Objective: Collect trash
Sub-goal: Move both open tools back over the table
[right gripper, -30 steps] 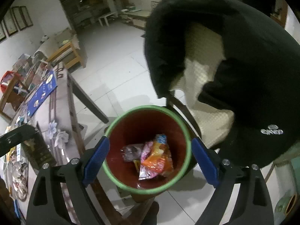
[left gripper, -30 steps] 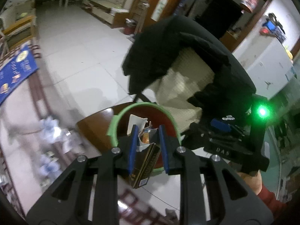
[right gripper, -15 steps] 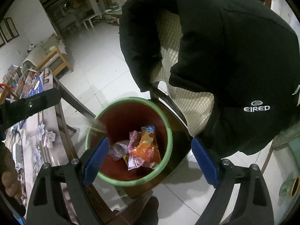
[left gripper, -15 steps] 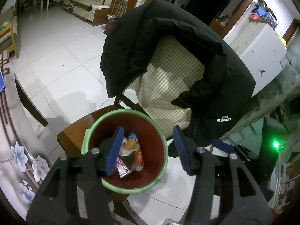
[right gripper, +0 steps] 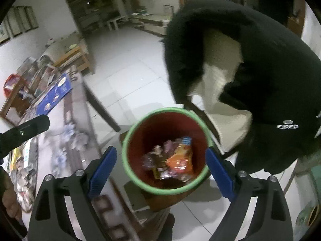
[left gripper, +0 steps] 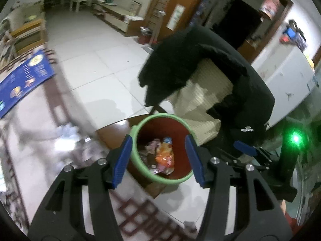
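Observation:
A bin with a green rim (left gripper: 160, 117) (right gripper: 166, 109) and a red inside stands on a wooden stool (left gripper: 114, 132). Crumpled wrappers (left gripper: 162, 156) (right gripper: 176, 160), orange and pink among them, lie at its bottom. My left gripper (left gripper: 158, 160) hangs above the bin, open, with nothing between its blue pads (left gripper: 122, 160). My right gripper (right gripper: 160, 170) also hovers over the bin, open wide and empty. The right gripper's body with a green light (left gripper: 295, 138) shows at the right of the left wrist view.
A chair draped with a black jacket (left gripper: 210, 70) (right gripper: 250, 70) stands right behind the bin. A table with a patterned cloth (left gripper: 30, 120) and a blue leaflet (left gripper: 22, 80) (right gripper: 54, 94) runs along the left. A white fridge (left gripper: 284, 80) is far right. A hand (right gripper: 10, 200) shows at left.
The left gripper was shut on a dark carton over the bin; its jaws opened and the carton is gone from them. Both views swung toward the chair, then back.

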Demonstrator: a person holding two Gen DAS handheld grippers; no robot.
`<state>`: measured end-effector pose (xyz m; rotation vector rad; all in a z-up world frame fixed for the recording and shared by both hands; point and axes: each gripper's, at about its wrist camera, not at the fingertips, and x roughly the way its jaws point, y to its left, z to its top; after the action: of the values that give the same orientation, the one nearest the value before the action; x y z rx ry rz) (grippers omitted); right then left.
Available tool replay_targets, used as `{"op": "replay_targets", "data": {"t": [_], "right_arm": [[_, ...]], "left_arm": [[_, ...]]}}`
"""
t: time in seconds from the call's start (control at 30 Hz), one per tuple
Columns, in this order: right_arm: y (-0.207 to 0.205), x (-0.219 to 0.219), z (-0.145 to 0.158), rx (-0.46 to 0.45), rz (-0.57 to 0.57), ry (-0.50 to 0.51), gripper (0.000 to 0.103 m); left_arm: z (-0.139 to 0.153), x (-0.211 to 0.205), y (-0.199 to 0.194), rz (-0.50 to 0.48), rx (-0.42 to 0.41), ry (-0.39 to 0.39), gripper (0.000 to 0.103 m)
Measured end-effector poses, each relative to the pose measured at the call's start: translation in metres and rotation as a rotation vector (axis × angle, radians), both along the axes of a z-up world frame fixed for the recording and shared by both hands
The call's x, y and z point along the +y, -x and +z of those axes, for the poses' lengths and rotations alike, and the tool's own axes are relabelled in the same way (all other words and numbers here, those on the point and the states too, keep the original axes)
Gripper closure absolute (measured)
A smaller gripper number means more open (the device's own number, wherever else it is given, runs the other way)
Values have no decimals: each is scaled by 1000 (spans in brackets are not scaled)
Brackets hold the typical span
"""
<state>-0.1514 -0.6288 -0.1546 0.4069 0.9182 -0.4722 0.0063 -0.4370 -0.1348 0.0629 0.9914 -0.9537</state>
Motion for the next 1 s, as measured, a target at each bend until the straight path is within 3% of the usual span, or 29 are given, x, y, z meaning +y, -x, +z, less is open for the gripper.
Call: {"op": "replay_targets", "data": {"t": [0.23,0.63,0.77,1.0], "right_arm": [[-29,79,2,10,132,-8,14],[-89,249,-5,38,428,-66,14],[-100,303,-13,60,505,-83,14],[-108,358,-20,105,559,-88,14]], "left_arm": [[-6,105,-4,167,6,-26,51],[-50,338,-20,554,58,-186,47],[-69,385,-30,539,106,-236,43],[-104,400,-52,435,122,-284,42]]}}
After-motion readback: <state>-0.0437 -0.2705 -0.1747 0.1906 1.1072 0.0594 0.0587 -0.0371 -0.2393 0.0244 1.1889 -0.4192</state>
